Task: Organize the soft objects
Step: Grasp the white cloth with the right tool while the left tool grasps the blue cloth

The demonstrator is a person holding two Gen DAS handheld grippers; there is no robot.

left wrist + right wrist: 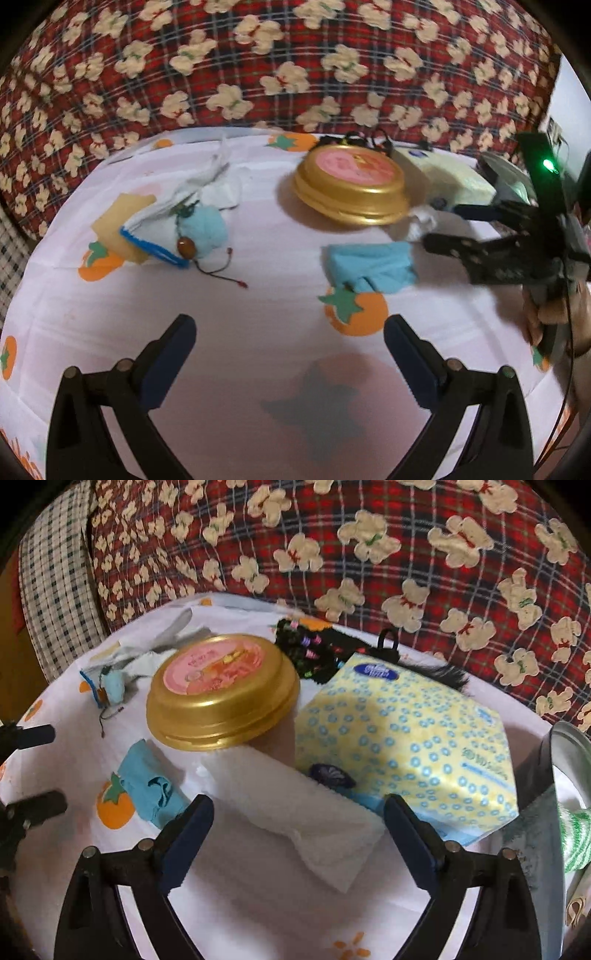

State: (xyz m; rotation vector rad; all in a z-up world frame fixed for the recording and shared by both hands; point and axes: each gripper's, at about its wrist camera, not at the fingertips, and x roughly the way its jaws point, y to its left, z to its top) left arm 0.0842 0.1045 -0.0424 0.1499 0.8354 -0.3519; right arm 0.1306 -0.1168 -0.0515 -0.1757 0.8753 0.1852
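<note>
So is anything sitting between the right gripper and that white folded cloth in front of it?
Nothing visible. The right gripper is open, its jaws standing either side of the white folded cloth. The tissue box sits just to its right and the gold tin lies beyond it, neither in the way.

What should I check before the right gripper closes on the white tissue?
1. Right gripper open: ok, jaws apart with nothing pressed.
2. White tissue between its fingers: ok, it lies in the gap.
3. Pads touching the tissue: cannot tell.
4. Tissue pack clear of the right finger: not ok, the pack sits right beside it.
5. Gold tin out of the way: ok, it sits behind the tissue.
6. Left gripper free: ok, open over bare cloth, away from the blue cloth.
</note>
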